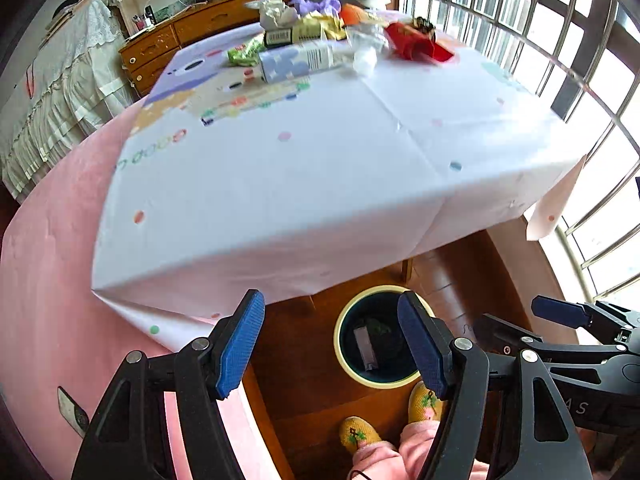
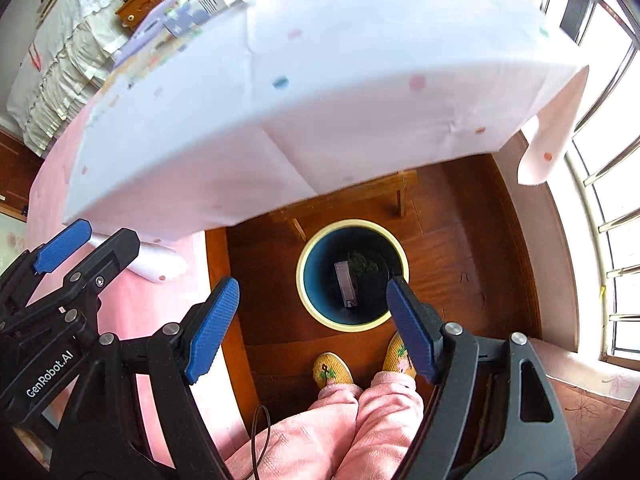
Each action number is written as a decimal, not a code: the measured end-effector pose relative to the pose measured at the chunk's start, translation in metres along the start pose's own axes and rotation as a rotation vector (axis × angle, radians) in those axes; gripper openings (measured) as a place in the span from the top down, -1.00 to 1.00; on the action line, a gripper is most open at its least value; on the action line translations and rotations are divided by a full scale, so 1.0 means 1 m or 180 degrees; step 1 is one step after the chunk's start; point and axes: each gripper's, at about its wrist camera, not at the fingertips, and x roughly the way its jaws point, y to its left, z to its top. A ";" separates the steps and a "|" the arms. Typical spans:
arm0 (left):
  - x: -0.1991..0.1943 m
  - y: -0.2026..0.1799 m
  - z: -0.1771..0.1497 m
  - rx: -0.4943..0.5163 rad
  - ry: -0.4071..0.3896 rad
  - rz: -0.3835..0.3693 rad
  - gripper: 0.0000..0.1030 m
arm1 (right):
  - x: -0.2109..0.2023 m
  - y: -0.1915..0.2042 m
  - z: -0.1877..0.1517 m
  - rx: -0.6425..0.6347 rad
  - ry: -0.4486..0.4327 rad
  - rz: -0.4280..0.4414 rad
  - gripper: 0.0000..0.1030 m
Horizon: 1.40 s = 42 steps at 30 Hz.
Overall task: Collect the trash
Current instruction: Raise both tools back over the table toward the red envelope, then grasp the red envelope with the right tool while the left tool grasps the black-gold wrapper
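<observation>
The left gripper (image 1: 332, 344) hung with its jaws wide and empty above the floor at the near edge of the table (image 1: 280, 184). The right gripper (image 2: 312, 320) was beside it, jaws also wide and empty, over the bin (image 2: 306, 252). The bin stood on the floor by the person's slippers (image 2: 332, 368) and held a grey box (image 2: 346, 284) and something dark green. The trash (image 1: 320, 44) lay heaped at the table's far side.
</observation>
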 end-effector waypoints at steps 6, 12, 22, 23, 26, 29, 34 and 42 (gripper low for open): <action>-0.069 0.017 0.046 0.0001 -0.0273 -0.0024 -0.37 | -0.073 0.032 0.024 -0.0160 -0.0374 0.0011 -0.44; -0.121 0.023 0.088 0.0174 -0.0578 0.0086 -0.37 | -0.122 0.039 0.063 -0.0197 -0.0711 -0.0054 -0.44; -0.119 0.033 0.153 0.0080 -0.0664 0.0177 -0.37 | -0.148 0.007 0.163 -0.0172 -0.1017 -0.0113 -0.44; -0.113 0.031 0.158 0.0070 -0.0656 0.0191 -0.37 | -0.144 0.003 0.175 -0.0191 -0.1011 -0.0110 -0.44; -0.092 0.025 0.178 0.0031 -0.0617 0.0280 -0.37 | -0.126 -0.007 0.215 -0.0271 -0.0964 -0.0087 -0.44; -0.069 0.018 0.205 -0.0096 -0.0527 0.0342 -0.37 | -0.101 -0.015 0.259 -0.0364 -0.0850 -0.0033 -0.44; -0.030 0.004 0.258 -0.0350 -0.0280 0.0403 -0.37 | -0.051 -0.031 0.327 -0.0508 -0.0535 0.0080 -0.44; 0.021 -0.019 0.317 -0.0762 -0.0057 0.0593 -0.37 | 0.033 -0.041 0.399 -0.0777 -0.0089 0.0216 -0.44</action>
